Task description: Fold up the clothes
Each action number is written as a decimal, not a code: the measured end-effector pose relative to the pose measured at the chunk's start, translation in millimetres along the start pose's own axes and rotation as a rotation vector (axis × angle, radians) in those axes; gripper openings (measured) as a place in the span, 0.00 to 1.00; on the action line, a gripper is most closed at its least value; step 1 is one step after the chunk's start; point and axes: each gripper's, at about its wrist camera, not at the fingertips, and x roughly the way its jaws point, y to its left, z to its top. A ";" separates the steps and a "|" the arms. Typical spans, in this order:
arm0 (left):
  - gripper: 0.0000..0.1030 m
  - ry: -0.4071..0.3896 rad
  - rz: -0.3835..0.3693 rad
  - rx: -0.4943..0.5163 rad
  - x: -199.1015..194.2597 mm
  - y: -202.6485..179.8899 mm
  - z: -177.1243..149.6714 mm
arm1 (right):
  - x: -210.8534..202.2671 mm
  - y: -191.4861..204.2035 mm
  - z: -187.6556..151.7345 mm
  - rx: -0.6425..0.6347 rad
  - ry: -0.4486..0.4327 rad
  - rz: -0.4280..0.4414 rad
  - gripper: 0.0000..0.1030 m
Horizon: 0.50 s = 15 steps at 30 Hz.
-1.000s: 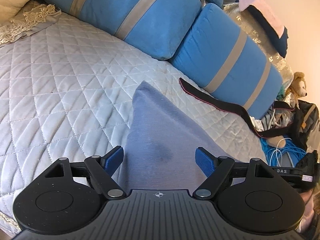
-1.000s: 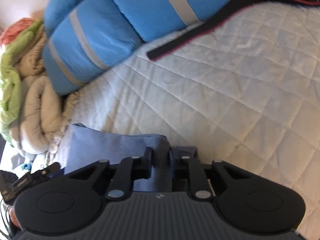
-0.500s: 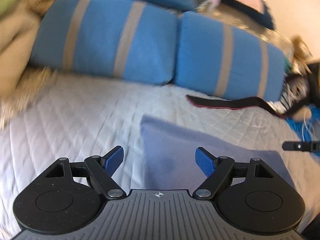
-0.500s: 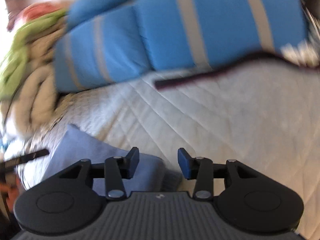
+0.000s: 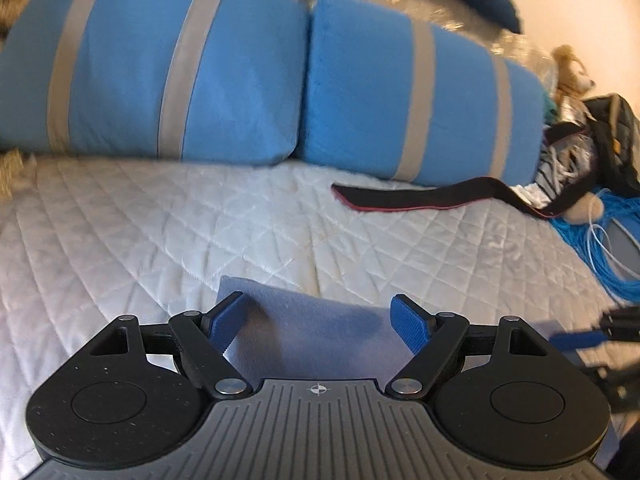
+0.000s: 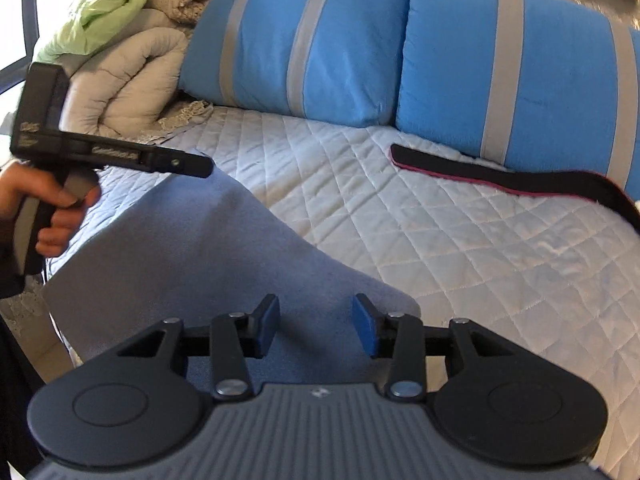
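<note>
Released from the right tongs (image 6: 314, 330) was the folded blue garment (image 6: 192, 256), which a second earlier had been pinched between them; both views were also levelled out from a rolled tilt. The jaws of the right tongs were seen parted and closing slightly, with nothing pressed between the blue pads; the garment was only seen beneath and beyond them. The left tongs (image 5: 320, 322) were held spread wide, empty, with a corner of the garment (image 5: 312, 332) seen lying under the gap between their pads.

From the right wrist, the left tongs (image 6: 176, 162) were seen above the garment's far left corner, gripped at the handle by a hand (image 6: 48, 208). The garment was laid flat on the quilted white bedcover (image 6: 460, 248), at its near edge. Beyond the garment, across a bare stretch of quilt, a black strap with a red edge (image 6: 500, 176) was stretched out on the bedcover. Just behind the strap, two blue pillows with grey stripes (image 6: 360, 52) were propped side by side. Left of the pillows and well beyond the garment, a pile of beige and green bedding (image 6: 132, 48) was heaped. In the left wrist view, blue cables (image 5: 600, 248) were bunched off the garment's far right, and a plush toy (image 5: 570, 76) was glimpsed above them.
</note>
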 end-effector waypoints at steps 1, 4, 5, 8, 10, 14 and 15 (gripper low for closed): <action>0.75 0.007 -0.006 -0.015 5.0 2.7 1.3 | 1.0 0.0 0.3 0.002 0.004 -0.002 0.53; 0.76 0.038 -0.020 -0.049 21.2 8.8 5.2 | 3.2 1.2 0.3 0.009 0.015 -0.007 0.53; 0.76 0.049 -0.018 -0.057 26.2 10.5 6.1 | 3.5 1.6 0.4 0.012 0.018 -0.009 0.53; 0.75 0.081 0.022 -0.059 35.0 13.1 6.1 | 5.1 1.1 2.2 0.026 0.026 -0.020 0.51; 0.75 0.067 0.071 -0.038 31.1 10.8 6.8 | 3.9 -0.2 2.6 0.040 0.021 -0.030 0.49; 0.76 -0.056 0.214 0.068 -4.8 -1.8 7.6 | -8.2 -6.7 2.7 0.083 -0.059 -0.050 0.50; 0.76 -0.090 0.200 0.092 -17.8 -5.3 4.4 | -12.6 -6.3 2.7 0.073 -0.085 -0.063 0.50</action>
